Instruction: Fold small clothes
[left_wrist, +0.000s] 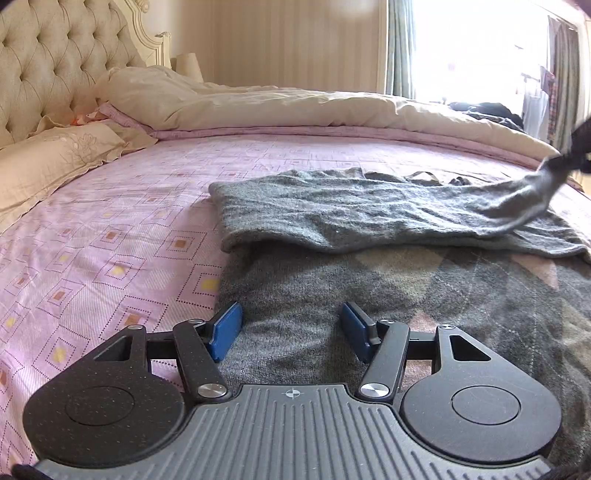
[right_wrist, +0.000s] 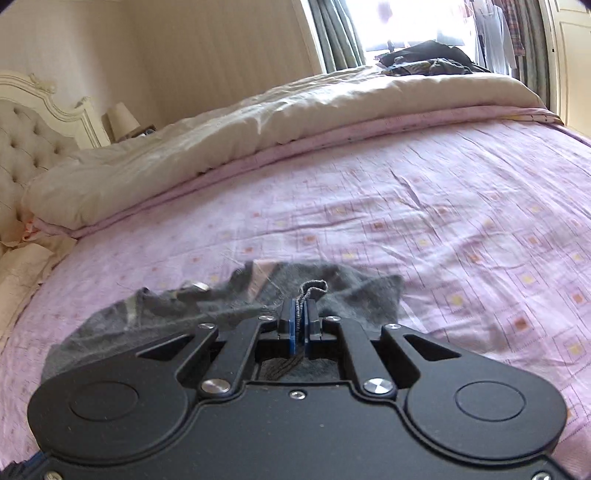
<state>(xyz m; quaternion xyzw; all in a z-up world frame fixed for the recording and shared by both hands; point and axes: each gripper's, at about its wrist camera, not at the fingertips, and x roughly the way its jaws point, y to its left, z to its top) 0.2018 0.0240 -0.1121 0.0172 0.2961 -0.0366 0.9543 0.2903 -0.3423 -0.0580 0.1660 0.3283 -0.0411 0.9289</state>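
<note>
Grey sweater (left_wrist: 369, 266) was spread on pink bedsheet (left_wrist: 110, 229), one part already laid across body. Edge of knit was pinched between closed right gripper (right_wrist: 302, 314) pads, judged for carrying fold over. Left gripper (left_wrist: 291, 328) was held half-open, empty, over lower body, probably ready for anchoring.

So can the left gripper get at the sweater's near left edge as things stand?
Probably yes. The left gripper is open and empty over the grey sweater, whose left edge lies flat just by its left finger. Nothing blocks it; the right gripper pinches a far sleeve.
</note>
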